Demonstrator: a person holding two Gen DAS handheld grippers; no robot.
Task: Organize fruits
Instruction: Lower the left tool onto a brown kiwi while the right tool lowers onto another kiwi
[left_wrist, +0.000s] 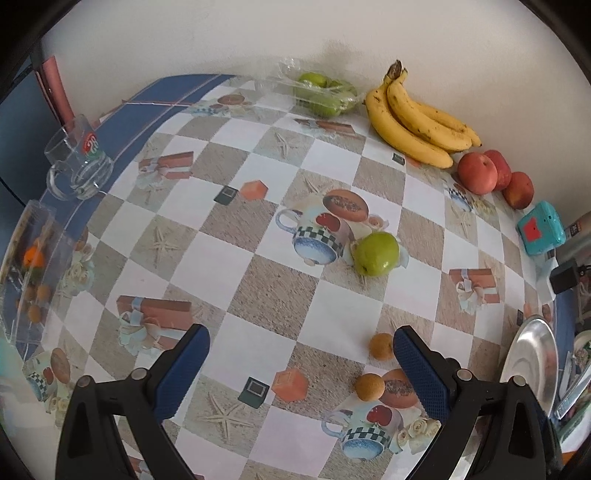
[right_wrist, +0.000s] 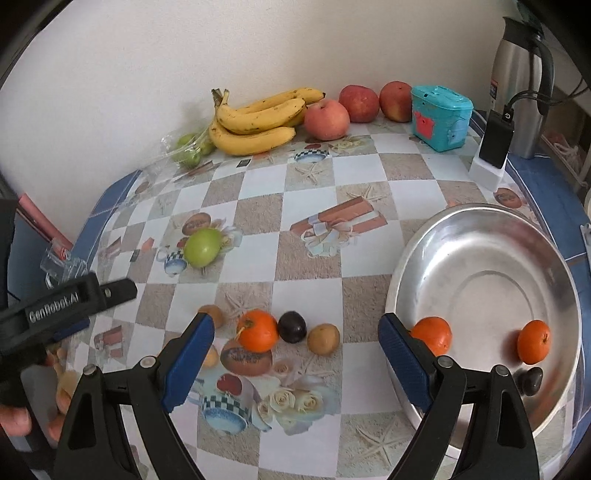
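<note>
My right gripper (right_wrist: 295, 332) is open and empty, low over the table. Between its fingers lie an orange tangerine (right_wrist: 257, 330), a dark plum (right_wrist: 291, 326) and a small brown fruit (right_wrist: 323, 338). A metal plate (right_wrist: 491, 258) at the right holds two tangerines (right_wrist: 533, 341) and a dark plum (right_wrist: 530, 380). My left gripper (left_wrist: 301, 350) is open and empty; two small brown fruits (left_wrist: 369, 386) lie by its right finger. A loose green apple (left_wrist: 376, 253) lies mid-table, and it also shows in the right wrist view (right_wrist: 202, 246). Bananas (left_wrist: 413, 118), red apples (left_wrist: 478, 173) and bagged green apples (left_wrist: 325, 94) line the wall.
A glass mug (left_wrist: 77, 162) and a clear plastic box (left_wrist: 29, 273) stand at the table's left edge. A teal box (right_wrist: 441, 116), a black charger (right_wrist: 495, 144) and a steel kettle (right_wrist: 521, 77) stand at the back right. The left gripper's body (right_wrist: 66, 306) shows at the left.
</note>
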